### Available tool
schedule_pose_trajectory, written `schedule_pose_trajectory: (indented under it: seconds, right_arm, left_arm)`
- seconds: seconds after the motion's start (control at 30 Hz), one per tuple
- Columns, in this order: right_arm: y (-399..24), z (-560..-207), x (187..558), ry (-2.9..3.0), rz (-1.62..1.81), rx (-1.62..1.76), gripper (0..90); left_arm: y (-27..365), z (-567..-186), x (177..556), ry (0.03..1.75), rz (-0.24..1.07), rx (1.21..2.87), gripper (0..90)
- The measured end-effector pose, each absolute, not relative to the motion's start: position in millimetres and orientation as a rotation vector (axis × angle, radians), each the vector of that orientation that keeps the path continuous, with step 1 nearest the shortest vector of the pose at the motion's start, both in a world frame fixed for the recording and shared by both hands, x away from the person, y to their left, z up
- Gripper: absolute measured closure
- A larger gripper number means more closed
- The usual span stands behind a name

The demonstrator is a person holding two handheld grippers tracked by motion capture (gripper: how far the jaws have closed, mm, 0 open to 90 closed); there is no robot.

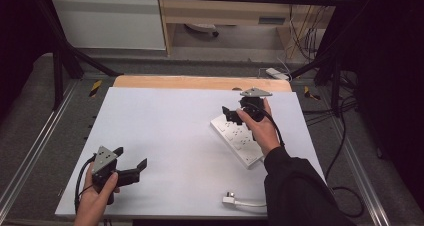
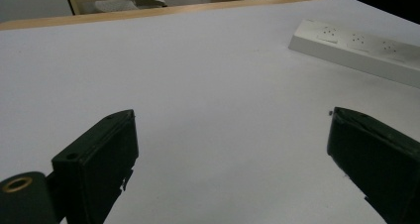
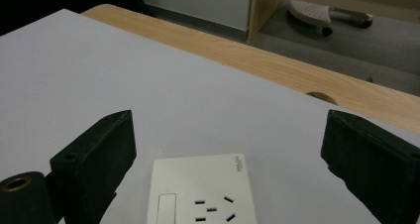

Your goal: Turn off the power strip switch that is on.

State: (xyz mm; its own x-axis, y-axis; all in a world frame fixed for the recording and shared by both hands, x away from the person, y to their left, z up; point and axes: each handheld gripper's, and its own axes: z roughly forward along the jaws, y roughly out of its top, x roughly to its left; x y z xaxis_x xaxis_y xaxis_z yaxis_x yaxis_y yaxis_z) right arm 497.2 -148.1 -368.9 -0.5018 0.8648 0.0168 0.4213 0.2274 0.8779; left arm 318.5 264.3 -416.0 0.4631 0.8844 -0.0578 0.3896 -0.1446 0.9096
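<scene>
1. While the right hand-held gripper (image 1: 235,113) hangs over the far end of the long white plastic power strip (image 1: 237,138), its two black jaws stand wide apart and grip nothing; in the right gripper view that end of the strip, with its switch and first socket, lies between and below the jaws
2. At the near left of the white-topped bench (image 1: 165,136), the left hand-held gripper (image 1: 131,162) is held just above the surface, likewise spread open and empty, well apart from the strip; the left gripper view looks across bare bench to the strip (image 2: 361,50) in the distance
3. Lying flat and slanted on the right half of the bench, the strip has nothing plugged into any socket that can be seen
4. Near the front edge sits a white plug with a short length of white cable (image 1: 240,201), untouched and well apart from both grippers; whether it belongs to the strip cannot be told
5. Judging from all this, the work seems to be at its very start: the reach to the strip is nearly made, but no grasp has closed, and any lifting, moving or plugging remains to be done
</scene>
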Motion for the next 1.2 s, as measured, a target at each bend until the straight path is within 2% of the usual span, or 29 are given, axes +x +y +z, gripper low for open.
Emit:
schedule_pose_trajectory:
  seconds: [0.37, 1.2]
  right_arm:
    - [-165, -359, 491, 1.966, 1.243, 1.135, 3.2]
    - [-223, -340, 461, 1.811, 1.353, 1.161, 3.3]
  left_arm:
    - [264, -416, 318, 1.096, 0.63, 1.738, 5.4]
    - [263, -417, 318, 1.096, 0.633, 1.751, 5.3]
